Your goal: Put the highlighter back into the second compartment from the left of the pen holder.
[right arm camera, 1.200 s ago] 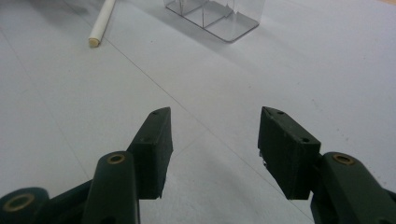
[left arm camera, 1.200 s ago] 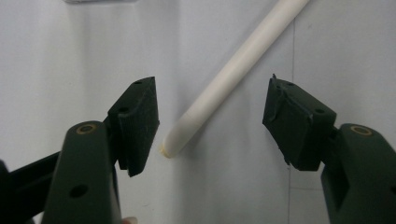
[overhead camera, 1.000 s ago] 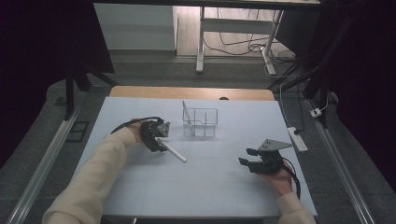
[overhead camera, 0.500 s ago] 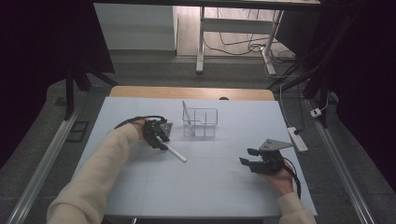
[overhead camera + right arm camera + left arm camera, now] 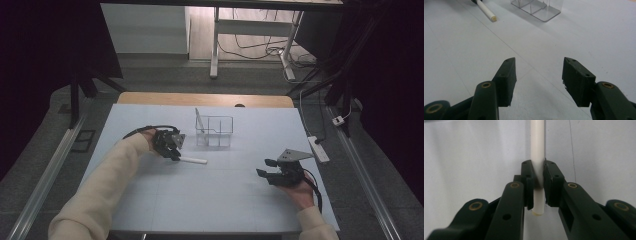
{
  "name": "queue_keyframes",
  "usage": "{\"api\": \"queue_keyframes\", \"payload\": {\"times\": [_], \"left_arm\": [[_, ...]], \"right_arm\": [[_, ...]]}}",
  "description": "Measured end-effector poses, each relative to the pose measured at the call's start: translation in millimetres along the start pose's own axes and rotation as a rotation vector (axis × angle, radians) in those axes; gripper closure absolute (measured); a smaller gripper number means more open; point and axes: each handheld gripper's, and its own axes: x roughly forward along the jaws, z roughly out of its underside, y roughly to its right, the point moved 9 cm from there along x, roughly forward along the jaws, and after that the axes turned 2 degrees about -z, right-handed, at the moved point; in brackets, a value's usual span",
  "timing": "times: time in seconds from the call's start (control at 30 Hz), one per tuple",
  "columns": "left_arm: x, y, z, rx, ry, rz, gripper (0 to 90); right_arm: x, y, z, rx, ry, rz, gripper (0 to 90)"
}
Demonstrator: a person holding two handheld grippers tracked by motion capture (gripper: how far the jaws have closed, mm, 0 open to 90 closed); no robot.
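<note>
right now your left claw [image 5: 538, 182] has the white tube [image 5: 537, 150] between its pads, near the tube's end; the jaws have just been closing and now press on it from both sides, with a short stub of the tube sticking out behind them. from above, the tube [image 5: 192, 160] lies flat on the pale blue desk [image 5: 210, 200], its free end pointing toward your right side, and your left claw [image 5: 172, 154] sits over its other end. your left forearm, in a cream sleeve [image 5: 100, 190], reaches in diagonally from the lower left, the hand curled over the gripper body and the jaws aimed down at the desk. your right claw [image 5: 265, 167] rests low near the desk's right edge, well apart from the tube, its jaws [image 5: 539, 80] parted with nothing between them. just beyond the tube stands a clear acrylic organiser [image 5: 214, 131] with several compartments, near your left claw but not touching it. a white power strip [image 5: 319, 149] lies by the desk's right edge.
</note>
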Motion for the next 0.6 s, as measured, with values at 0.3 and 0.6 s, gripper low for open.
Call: {"api": "queue_keyframes", "payload": {"times": [0.3,0.6], "left_arm": [[-15.9,10.3,-1.0,-0.062,0.079,-0.05,79.2],[-28.7,31.7,-5.3,-0.092,0.137,-0.11,79.2]], "right_arm": [[-0.8,-0.2,-1.2,-0.004,0.007,0.001,44.7],[-1.3,-1.0,-2.9,0.004,0.024,-0.006,44.8]]}}
